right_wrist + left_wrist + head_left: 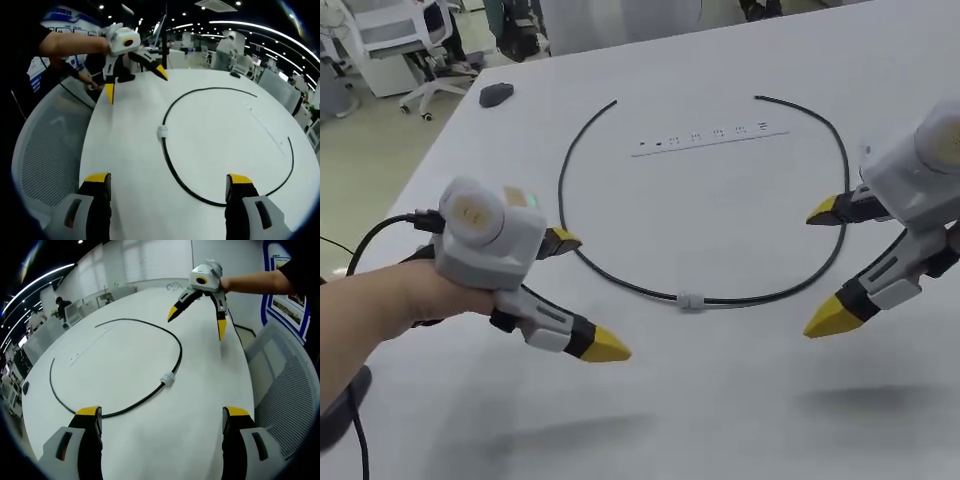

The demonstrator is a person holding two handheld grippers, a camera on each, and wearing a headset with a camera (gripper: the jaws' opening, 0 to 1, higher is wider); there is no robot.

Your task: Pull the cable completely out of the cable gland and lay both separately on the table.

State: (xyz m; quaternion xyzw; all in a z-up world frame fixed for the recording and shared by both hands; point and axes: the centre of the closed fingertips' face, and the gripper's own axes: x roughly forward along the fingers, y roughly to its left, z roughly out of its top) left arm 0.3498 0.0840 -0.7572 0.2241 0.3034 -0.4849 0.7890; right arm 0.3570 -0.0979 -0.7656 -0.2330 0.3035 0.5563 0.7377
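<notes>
**Head view:** L gripper (582, 293), held in a hand (430, 295), had jaws spread wide w/ nothing btwn them. R gripper (825, 265) was likewise spread & empty. Both hovered over the table (720, 420). The cable gland (690, 299) lay btwn the two, threaded on the black cable (561, 185), whose loop curved away beyond both. Prob. positioned so one gripper could pin the gland while the other pulled the cable; nothing gripped yet. A pale strip (710, 138) lay inside the loop, far side. Its printed marks were too small to read.

**Left gripper view:** L gripper (162, 412) jaws were apart. Gland (167, 379) sat just ahead, roughly centred. Cable (180, 354) ran on past it toward R gripper (197, 324), further ahead & open. A blue-framed poster (287, 295) off to the right had illegible text.

**Right gripper view:** R gripper (167, 176) jaws were apart, empty. Gland (161, 132) lay ahead, centred. Cable (172, 107) arced off to the right. L gripper (134, 83) was beyond the gland, to the left, open.
</notes>
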